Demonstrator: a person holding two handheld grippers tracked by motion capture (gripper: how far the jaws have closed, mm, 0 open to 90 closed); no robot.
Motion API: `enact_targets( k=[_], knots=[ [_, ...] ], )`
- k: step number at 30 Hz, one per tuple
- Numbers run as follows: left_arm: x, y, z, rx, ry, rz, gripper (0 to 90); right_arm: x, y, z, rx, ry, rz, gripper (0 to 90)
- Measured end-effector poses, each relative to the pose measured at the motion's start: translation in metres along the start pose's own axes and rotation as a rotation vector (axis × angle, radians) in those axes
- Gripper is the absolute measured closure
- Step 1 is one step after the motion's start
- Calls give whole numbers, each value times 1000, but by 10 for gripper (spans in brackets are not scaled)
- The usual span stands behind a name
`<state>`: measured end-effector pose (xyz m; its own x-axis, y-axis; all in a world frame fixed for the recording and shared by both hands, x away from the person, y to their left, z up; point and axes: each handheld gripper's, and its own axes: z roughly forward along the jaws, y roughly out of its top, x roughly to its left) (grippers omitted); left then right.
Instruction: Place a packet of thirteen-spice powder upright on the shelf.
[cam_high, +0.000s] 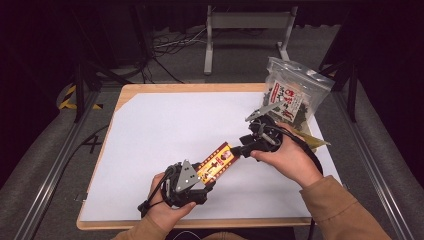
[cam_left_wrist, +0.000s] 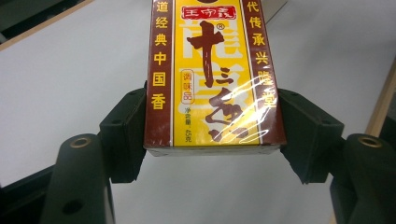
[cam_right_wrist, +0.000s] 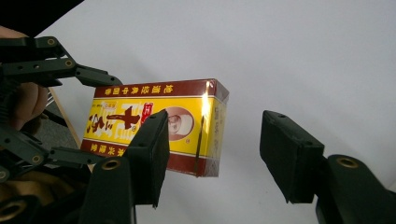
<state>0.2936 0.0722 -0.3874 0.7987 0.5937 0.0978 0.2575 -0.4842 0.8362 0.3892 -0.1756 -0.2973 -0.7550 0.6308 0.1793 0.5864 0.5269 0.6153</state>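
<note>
A yellow and dark red box (cam_high: 217, 162) printed with Chinese characters hangs just above the white sheet. My left gripper (cam_high: 209, 173) is shut on its near end; in the left gripper view both jaws press the sides of the box (cam_left_wrist: 212, 70), with the left gripper (cam_left_wrist: 212, 140) around its lower edge. My right gripper (cam_high: 241, 149) stands open at the box's far end. In the right gripper view the box (cam_right_wrist: 154, 126) lies a little beyond the open right gripper (cam_right_wrist: 215, 144), its end facing the gap and touching neither jaw. The left gripper's linkage (cam_right_wrist: 46, 70) shows at the left.
A clear bag of dark dried food (cam_high: 292, 95) stands at the table's back right, beside my right hand. A yellow packet edge (cam_high: 316, 142) pokes out under that hand. A white sheet (cam_high: 160, 130) covers the wooden table (cam_high: 190, 88). A metal stand (cam_high: 245, 22) and cables lie beyond.
</note>
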Motion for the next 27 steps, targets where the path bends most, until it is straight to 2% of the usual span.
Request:
enact_targets(
  k=[8,16,19,23,27],
  knots=[
    [-6,1,-5,-35,8,17,323,-1,0,9,25,30,31,396],
    [-4,-2,-6,-60,25,12,323,-1,1,12,33,102,64,363],
    [-4,-3,-7,-92,40,15,323,-2,2,13,40,129,81,357],
    [-5,-3,-8,-109,43,13,323,-3,2,15,41,160,93,355],
    [-5,-4,-6,-111,34,10,322,-4,3,16,59,203,100,454]
  ],
)
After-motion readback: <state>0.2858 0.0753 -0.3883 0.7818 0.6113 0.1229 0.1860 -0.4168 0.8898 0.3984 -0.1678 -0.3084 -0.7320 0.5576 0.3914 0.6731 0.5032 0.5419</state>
